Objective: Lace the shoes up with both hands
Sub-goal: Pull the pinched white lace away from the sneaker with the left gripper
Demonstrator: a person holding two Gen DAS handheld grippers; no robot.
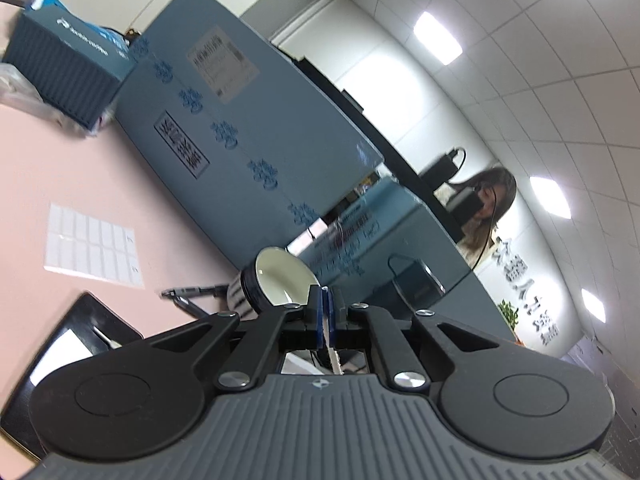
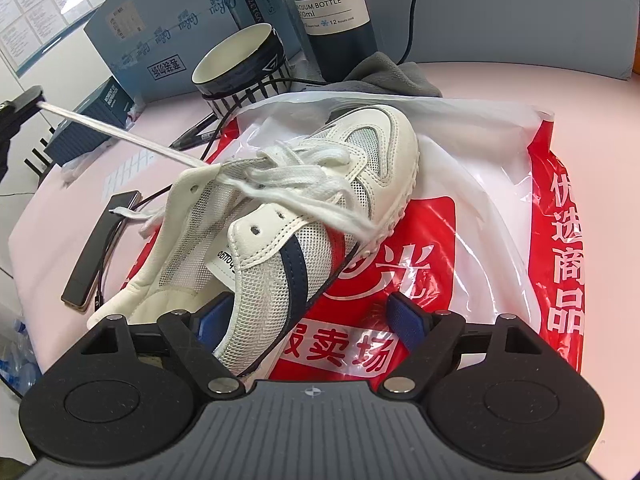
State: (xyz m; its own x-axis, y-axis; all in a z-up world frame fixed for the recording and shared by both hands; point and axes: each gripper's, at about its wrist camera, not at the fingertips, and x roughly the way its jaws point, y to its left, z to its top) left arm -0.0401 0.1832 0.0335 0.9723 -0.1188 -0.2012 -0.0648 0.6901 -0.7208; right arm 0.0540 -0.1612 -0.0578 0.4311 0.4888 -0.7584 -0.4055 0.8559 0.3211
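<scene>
A: So where is the white mesh sneaker with the navy stripe [image 2: 304, 216]?

B: On a red-and-white plastic bag [image 2: 492, 208], heel near the right gripper [image 2: 312, 316], whose blue pads stand wide apart, gripping nothing.

A: And the flat white lace [image 2: 120, 134]?

B: Stretched taut leftward, clamped in the closed left gripper [image 1: 323, 312]. A striped ceramic bowl [image 2: 244, 64] sits beyond.

bowl [image 2: 240, 64] | vacuum bottle [image 2: 340, 20] | red-white plastic bag [image 2: 500, 220] | phone [image 2: 100, 256] | pen [image 2: 196, 130]
</scene>
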